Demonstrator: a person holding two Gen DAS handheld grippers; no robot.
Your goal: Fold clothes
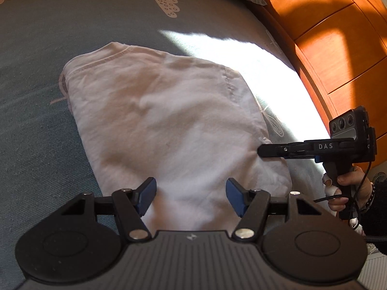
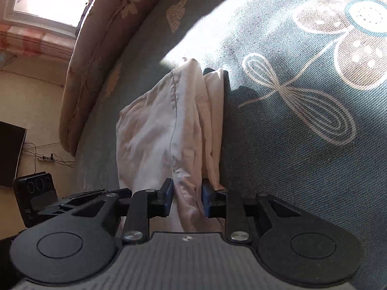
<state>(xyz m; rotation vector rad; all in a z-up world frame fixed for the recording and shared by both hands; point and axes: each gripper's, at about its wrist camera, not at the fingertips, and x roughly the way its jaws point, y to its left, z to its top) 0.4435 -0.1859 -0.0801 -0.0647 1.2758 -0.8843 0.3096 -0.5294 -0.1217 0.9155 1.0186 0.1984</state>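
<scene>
open bedspread [image 1: 48, 48] left of shirt [image 1: 169, 120], wooden headboard [image 1: 338, 48] right

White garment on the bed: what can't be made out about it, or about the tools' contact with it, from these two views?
- White garment: its near edge, left wrist view, hidden behind the left tool.
- Layers beneath the top fold: covered in both views.
- Right tool: cloth lies between the pads, but pad contact is hidden by fabric.
- Garment type: not discernible while folded.
</scene>
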